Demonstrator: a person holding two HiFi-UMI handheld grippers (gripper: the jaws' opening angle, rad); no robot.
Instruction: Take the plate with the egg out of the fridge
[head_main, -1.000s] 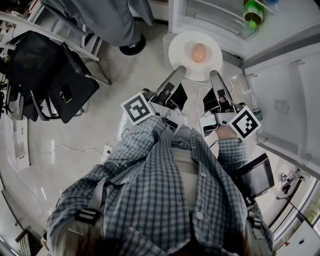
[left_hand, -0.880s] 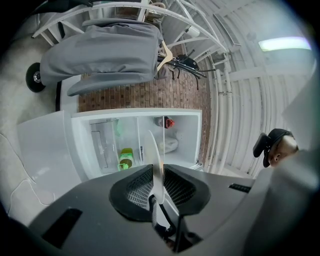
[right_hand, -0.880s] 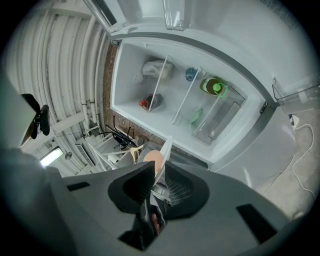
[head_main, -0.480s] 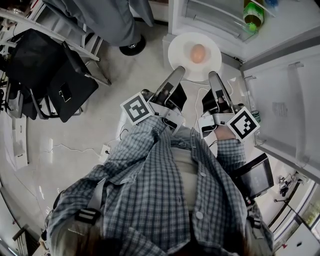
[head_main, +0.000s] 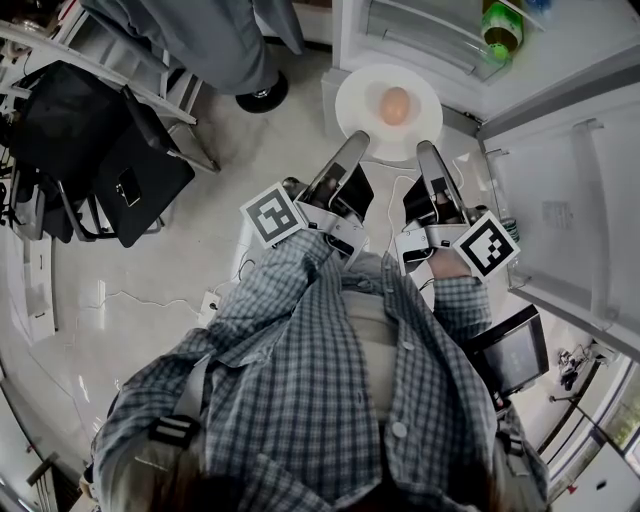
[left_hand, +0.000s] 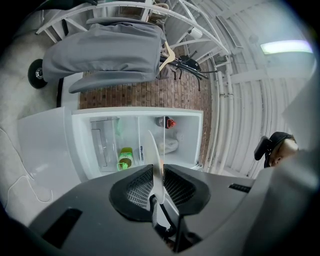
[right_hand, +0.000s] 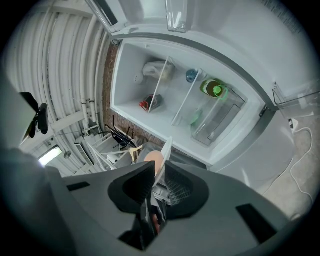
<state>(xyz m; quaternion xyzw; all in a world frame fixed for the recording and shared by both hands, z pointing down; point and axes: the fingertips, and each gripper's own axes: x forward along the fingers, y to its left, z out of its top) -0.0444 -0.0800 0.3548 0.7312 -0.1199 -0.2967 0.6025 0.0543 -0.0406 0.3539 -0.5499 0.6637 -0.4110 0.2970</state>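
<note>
Gripping the white plate (head_main: 362, 92) by its near rim, the left gripper (head_main: 357, 147) and the right gripper (head_main: 428, 153) carry it in front of the open fridge (right_hand: 127, 95), clear of the shelves and over the pale floor (head_main: 280, 140). The plate lies straight ahead of both sets of fingers, on the side away from the person's body, and neither hand is the nearer: one takes the near-left edge, the other the near-right. Each gripper view shows the rim edge-on between pads that press on it, so both pairs of fingers are narrow and clamped on the plate. The egg (head_main: 395, 105) sits loose near the middle, touching nothing but the plate. Being round, the plate has no long axis to favour; what matters is that its face stays flat. Both grippers point forward, roughly level, angled slightly in toward each other, elbows tucked against the checked shirt (head_main: 330, 380). Any move away from the fridge likely calls for both hands travelling together, as a tilt could roll the egg off.
</note>
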